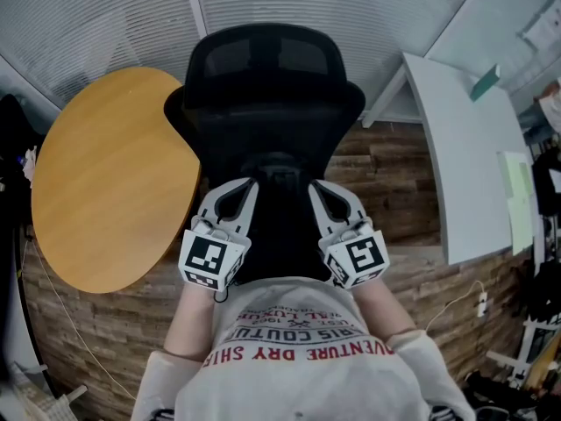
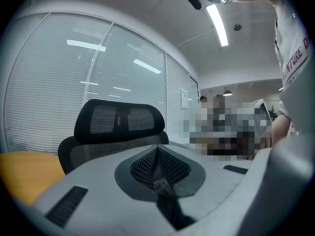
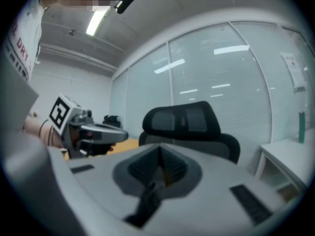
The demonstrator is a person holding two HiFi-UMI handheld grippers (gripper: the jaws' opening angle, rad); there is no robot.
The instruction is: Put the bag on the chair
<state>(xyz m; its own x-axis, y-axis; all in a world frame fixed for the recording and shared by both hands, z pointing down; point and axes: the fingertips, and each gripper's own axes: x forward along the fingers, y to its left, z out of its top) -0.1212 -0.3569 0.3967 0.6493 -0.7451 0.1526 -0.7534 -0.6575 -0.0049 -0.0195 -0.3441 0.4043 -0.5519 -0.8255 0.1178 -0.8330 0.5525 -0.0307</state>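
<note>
A black mesh office chair (image 1: 263,103) stands right in front of me, its headrest (image 2: 119,119) and back facing both gripper views. My left gripper (image 1: 249,185) and right gripper (image 1: 314,187) are held side by side just above the seat. Each is shut on a thin black strap of the bag: the strap (image 2: 169,209) runs back out of the left gripper (image 2: 158,150), and another strap (image 3: 143,203) out of the right gripper (image 3: 160,150). The dark mass between the grippers (image 1: 280,231) is black on black, so I cannot separate bag from seat.
A round wooden table (image 1: 105,174) sits close to the chair's left side. A white desk (image 1: 465,156) stands to the right. Glass walls with blinds (image 1: 114,16) close off the space behind the chair. Cables (image 1: 460,301) lie on the wood floor at right.
</note>
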